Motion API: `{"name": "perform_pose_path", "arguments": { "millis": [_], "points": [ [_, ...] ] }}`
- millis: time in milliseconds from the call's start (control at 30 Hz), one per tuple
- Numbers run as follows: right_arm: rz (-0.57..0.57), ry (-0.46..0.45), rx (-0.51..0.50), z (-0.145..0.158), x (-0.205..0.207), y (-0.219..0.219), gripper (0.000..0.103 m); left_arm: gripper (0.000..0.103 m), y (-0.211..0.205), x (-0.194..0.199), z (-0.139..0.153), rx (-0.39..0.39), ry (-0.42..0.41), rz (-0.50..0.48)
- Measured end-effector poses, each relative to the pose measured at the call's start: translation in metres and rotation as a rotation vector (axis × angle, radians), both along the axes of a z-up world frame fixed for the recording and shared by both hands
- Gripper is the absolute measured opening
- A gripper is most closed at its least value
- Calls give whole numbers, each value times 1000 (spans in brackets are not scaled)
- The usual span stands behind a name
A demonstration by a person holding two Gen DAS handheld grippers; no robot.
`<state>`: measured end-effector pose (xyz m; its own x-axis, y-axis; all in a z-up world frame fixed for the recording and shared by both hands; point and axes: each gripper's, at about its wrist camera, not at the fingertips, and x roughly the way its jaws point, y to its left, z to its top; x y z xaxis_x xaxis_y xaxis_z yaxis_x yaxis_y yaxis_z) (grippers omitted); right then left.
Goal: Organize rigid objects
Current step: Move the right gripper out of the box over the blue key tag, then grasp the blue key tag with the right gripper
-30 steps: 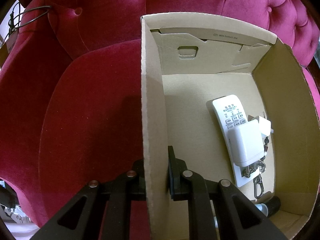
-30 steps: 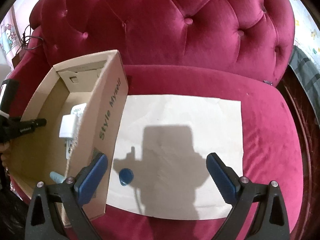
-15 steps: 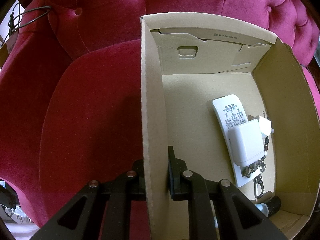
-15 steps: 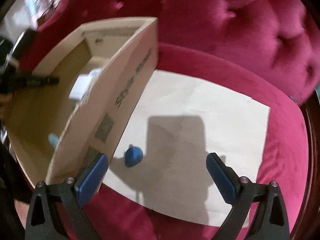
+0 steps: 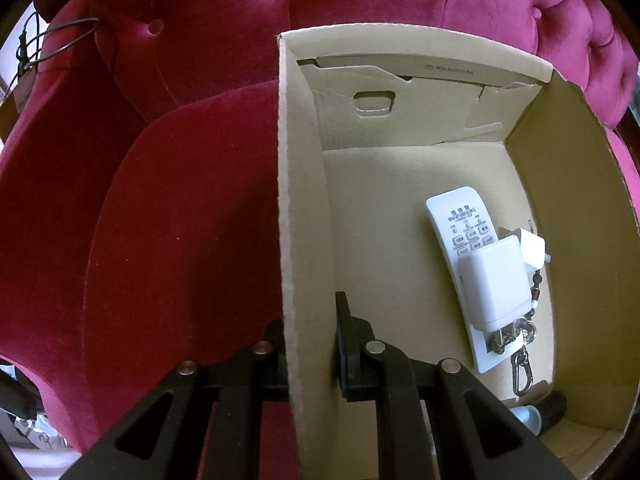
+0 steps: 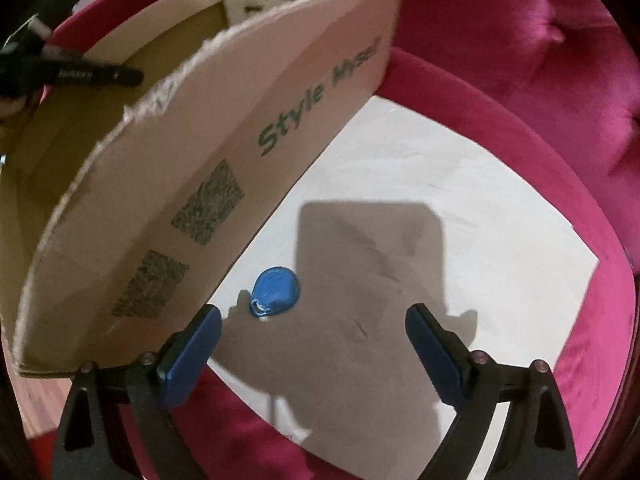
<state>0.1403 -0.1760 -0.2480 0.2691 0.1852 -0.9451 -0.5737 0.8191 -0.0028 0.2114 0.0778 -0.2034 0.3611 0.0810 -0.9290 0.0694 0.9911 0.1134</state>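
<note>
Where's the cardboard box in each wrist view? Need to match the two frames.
Left wrist: cardboard box fills the right half, open top toward the camera; the left gripper is shut on its near wall.
Right wrist: the box's printed outer wall fills the upper left, beside the blue tag.
Shared landmark: the red sofa under the box.

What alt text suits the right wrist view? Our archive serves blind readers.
Right gripper, fingers wide apart and closing, empty, above a blue key fob lying on white paper over a red velvet sofa. A cardboard box printed "Style Myself" stands left.
</note>
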Motion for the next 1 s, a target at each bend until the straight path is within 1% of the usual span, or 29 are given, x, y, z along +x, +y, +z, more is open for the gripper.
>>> {"name": "perform_pose_path", "arguments": {
  "millis": [100,133,233,300,333,500,567,600,633,667,733,767,800,1000],
  "points": [
    [44,19,-18,-8,0,0,94,15,-1,0,0,0,0,1],
    [54,24,-21,-11,1,0,92,15,-1,0,0,1,0,0],
    [77,20,-32,-15,3,2,91,15,-3,0,-1,8,1,-3],
    [79,18,-25,-16,6,1,91,15,-2,0,-2,6,3,-1],
    [79,14,-29,-16,6,1,89,15,-3,0,-2,7,4,-1],
    [89,-9,-52,-20,5,0,87,15,-2,1,-1,-1,9,2],
    [90,-13,-51,-21,2,2,85,15,-1,2,-2,-4,9,3],
    [91,-15,-52,-21,2,3,81,15,-1,2,-2,-4,9,3],
    [93,-16,-51,-20,3,2,74,15,-1,2,-2,-4,9,3],
    [96,-18,-51,-18,0,9,69,15,-1,2,-2,-4,8,2],
    [98,-16,-45,-16,2,13,48,15,-1,2,-2,-4,9,3],
    [99,-9,-41,-13,2,14,43,15,-1,2,-2,-4,9,3],
    [104,-12,-42,-12,1,15,33,15,-1,2,-2,-3,9,3],
    [74,5,-28,-12,3,14,32,15,-1,2,-2,-2,8,4]
  ]
}}
